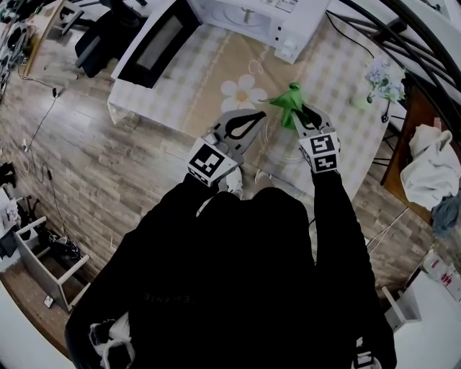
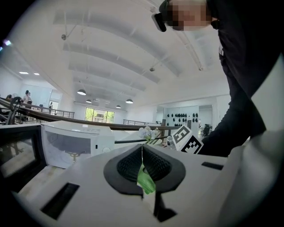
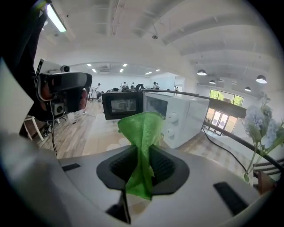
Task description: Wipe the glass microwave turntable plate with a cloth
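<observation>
A table [image 1: 205,61] under a pale checked cloth with a printed daisy fills the upper middle of the head view, standing on a wood-plank floor [image 1: 108,169]. At its top edge sits a white microwave [image 1: 263,14], its dark-windowed door [image 1: 155,43] swung open toward the upper left. A small vase of pale flowers [image 1: 382,78] stands at the table's upper right, and a heap of white fabric [image 1: 428,169] lies on dark furniture at the right edge.

The right gripper [image 1: 297,115] has its jaws clamped on a green cloth [image 1: 288,99], which bunches up above them over the table. The left gripper [image 1: 261,117] has its jaws pressed nearly together on a thin pale edge, seemingly the rim of the glass plate [image 1: 269,144], faintly outlined between the two grippers. Both gripper views show a white ceiling with hanging lamps.
</observation>
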Demonstrator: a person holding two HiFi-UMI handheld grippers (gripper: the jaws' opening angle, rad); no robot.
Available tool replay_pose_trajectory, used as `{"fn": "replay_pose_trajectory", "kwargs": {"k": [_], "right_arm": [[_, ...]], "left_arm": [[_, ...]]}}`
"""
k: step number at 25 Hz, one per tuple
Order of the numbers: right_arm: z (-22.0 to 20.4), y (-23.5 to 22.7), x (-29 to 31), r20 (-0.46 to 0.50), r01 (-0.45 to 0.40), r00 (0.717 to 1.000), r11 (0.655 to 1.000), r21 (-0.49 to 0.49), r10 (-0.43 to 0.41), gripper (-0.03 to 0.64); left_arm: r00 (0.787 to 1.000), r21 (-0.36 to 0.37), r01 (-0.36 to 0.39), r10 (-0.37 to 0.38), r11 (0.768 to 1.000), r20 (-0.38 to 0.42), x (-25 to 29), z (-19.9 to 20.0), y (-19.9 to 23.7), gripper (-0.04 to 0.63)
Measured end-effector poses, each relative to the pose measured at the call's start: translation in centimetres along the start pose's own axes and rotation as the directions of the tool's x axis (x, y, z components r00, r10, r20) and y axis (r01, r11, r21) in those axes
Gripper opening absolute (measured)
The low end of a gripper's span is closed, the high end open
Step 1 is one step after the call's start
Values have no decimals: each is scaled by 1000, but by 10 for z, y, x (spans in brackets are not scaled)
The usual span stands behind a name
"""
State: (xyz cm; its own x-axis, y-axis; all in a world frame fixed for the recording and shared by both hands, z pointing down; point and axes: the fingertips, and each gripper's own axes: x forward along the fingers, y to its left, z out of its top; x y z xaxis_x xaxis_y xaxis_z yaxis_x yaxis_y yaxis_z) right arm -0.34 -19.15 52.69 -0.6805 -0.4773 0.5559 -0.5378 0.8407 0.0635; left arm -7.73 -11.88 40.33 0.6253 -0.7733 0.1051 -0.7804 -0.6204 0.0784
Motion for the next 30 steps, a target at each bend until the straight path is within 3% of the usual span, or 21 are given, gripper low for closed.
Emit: {"fn": "replay_pose_trajectory", "kwargs": {"k": [13, 25, 30], "right_arm": [[-44, -16, 71, -217, -94, 975, 978, -184, 53, 100], [-78, -17, 119, -366, -181, 930, 883, -434, 11, 100], [-109, -11, 131, -449, -218, 893, 858, -465, -17, 98]], "left_arm": [[998, -45, -63, 62, 997, -16, 23, -23, 28, 21], [996, -50, -88, 87, 995, -23, 40, -34, 40, 21], [995, -56, -94, 91, 994, -42, 34, -40, 39, 21]]}}
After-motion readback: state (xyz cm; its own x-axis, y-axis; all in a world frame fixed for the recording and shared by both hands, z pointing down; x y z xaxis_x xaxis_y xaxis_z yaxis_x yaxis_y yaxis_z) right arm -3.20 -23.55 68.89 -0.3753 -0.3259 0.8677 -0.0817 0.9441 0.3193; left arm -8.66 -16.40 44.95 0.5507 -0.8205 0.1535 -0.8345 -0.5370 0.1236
